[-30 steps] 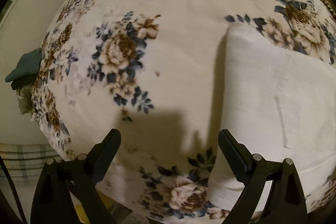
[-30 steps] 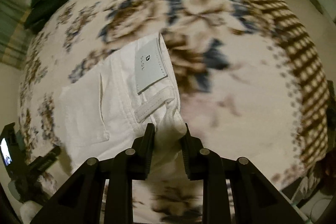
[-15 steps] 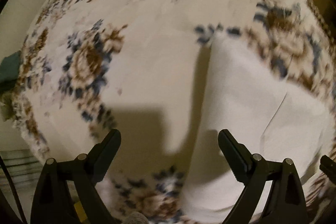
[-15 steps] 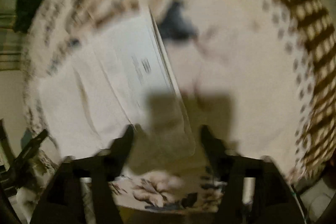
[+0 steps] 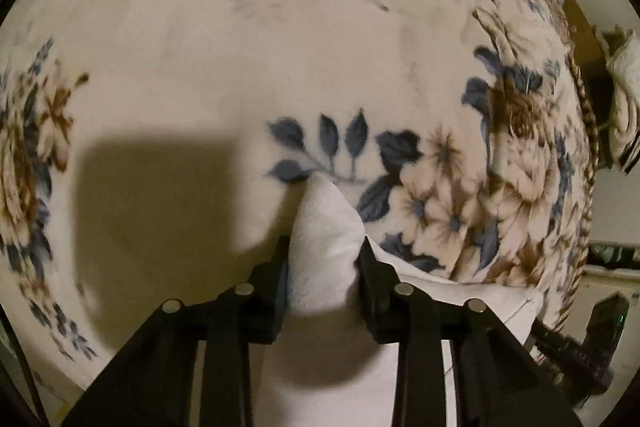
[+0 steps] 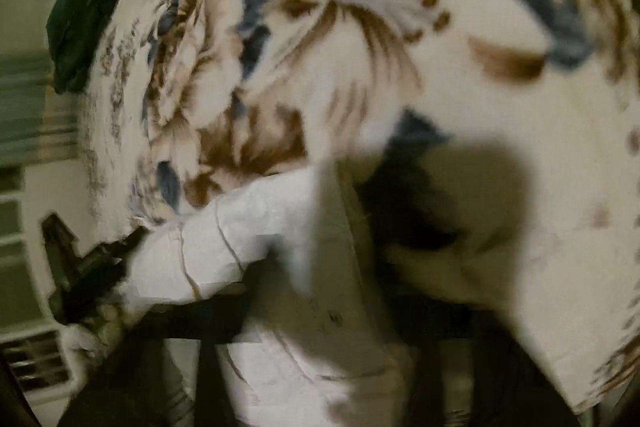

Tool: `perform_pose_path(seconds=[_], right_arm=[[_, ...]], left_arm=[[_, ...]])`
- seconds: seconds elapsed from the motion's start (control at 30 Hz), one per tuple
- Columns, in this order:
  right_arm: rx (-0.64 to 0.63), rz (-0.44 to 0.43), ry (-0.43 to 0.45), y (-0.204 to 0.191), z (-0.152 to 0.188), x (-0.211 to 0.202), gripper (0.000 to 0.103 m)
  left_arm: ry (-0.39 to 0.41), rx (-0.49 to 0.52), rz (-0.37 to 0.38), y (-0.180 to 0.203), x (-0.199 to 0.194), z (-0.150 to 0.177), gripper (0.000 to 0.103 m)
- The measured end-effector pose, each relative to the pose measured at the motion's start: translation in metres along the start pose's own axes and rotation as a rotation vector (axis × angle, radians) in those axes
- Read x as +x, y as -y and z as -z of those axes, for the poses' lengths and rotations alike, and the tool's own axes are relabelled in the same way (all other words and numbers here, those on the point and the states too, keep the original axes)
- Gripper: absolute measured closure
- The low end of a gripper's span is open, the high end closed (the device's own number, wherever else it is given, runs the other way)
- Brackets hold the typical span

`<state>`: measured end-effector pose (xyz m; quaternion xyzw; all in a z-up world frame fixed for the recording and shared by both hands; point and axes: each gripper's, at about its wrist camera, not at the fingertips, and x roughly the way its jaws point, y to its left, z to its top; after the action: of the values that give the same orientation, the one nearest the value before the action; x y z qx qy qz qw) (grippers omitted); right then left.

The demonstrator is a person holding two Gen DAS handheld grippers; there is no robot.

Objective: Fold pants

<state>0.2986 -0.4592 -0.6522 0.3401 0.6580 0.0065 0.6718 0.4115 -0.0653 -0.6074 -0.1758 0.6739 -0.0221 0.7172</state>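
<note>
White pants (image 5: 324, 251): bunched corner between left gripper (image 5: 323, 257) pads, jaws closing onto it.
Right gripper (image 6: 320, 291): closing, seemingly around blurred pants cloth.

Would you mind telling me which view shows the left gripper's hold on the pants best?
The left wrist view: sharp, with the left gripper closing on a bunched fold of the white pants. The right wrist view is blurred; there the left gripper appears only small at the left edge.

the left gripper (image 5: 322, 259), wide open a second ago, now closes on a bunched fold of the white pants (image 5: 324, 247) (right view too blurred to judge).
</note>
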Motion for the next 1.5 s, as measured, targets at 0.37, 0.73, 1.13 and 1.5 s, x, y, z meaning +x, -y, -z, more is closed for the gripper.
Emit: perform_pose_path(seconds=[0.37, 0.73, 1.13, 1.5], right_arm=[[0.028, -0.025, -0.019, 0.002, 0.005, -0.01, 0.048], [0.269, -0.139, -0.193, 0.059, 0.105, 0.018, 0.037], [0.079, 0.11, -0.221, 0.006, 0.124, 0.001, 0.071], [-0.601, 0.286, -0.344, -0.285, 0.082, 0.084, 0.041]], left_arm=[[-0.031, -0.088, 0.142, -0.023, -0.014, 0.009, 0.047], [-0.088, -0.073, 0.157, -0.047, -0.018, 0.137, 0.046], [-0.029, -0.053, 0.247, -0.062, -0.03, 0.156, 0.062], [0.047, -0.067, 0.286, -0.082, -0.034, 0.199, 0.068]])
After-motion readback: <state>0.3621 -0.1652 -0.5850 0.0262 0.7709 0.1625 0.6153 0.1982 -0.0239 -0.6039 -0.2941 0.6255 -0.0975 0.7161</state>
